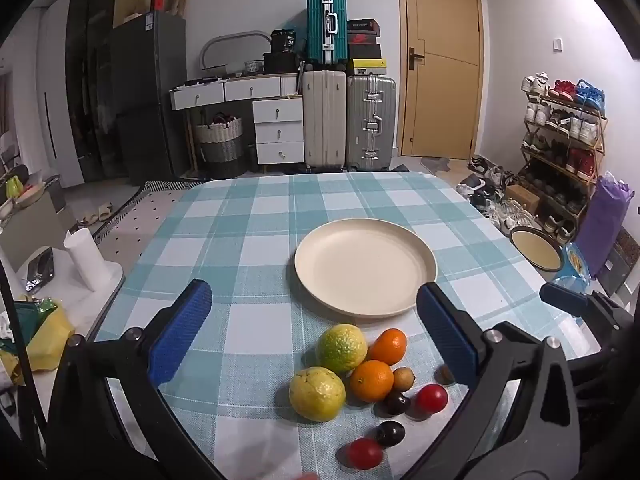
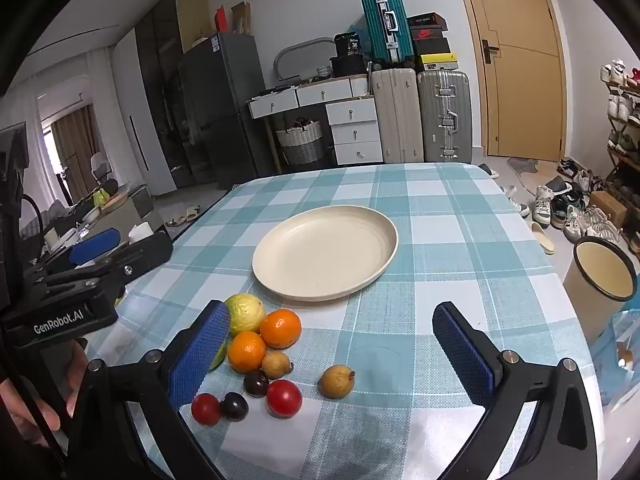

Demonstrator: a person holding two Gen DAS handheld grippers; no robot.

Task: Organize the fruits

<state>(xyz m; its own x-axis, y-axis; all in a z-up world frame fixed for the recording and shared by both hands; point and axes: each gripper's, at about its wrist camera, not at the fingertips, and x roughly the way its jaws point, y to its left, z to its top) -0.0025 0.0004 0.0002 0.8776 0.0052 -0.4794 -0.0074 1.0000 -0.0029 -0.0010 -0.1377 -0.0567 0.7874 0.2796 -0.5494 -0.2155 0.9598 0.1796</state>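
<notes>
A cream plate (image 1: 365,266) (image 2: 325,253) sits empty on the checked tablecloth. In front of it lies a cluster of fruit: two yellow-green citrus (image 1: 317,394) (image 2: 245,313), two oranges (image 1: 371,380) (image 2: 281,328), small brown fruits (image 2: 336,381), red tomatoes (image 1: 431,399) (image 2: 283,398) and dark plums (image 1: 390,433) (image 2: 234,406). My left gripper (image 1: 316,344) is open, hovering over the cluster and holding nothing. My right gripper (image 2: 334,356) is open and empty, to the right of the cluster above a brown fruit. The left gripper body shows at the left of the right wrist view.
The table (image 1: 248,216) has a blue-and-white checked cloth. A round bin (image 2: 604,272) stands off its right edge, with shoes and a shoe rack (image 1: 560,152) beyond. Suitcases (image 1: 344,120), drawers and a door stand at the far wall.
</notes>
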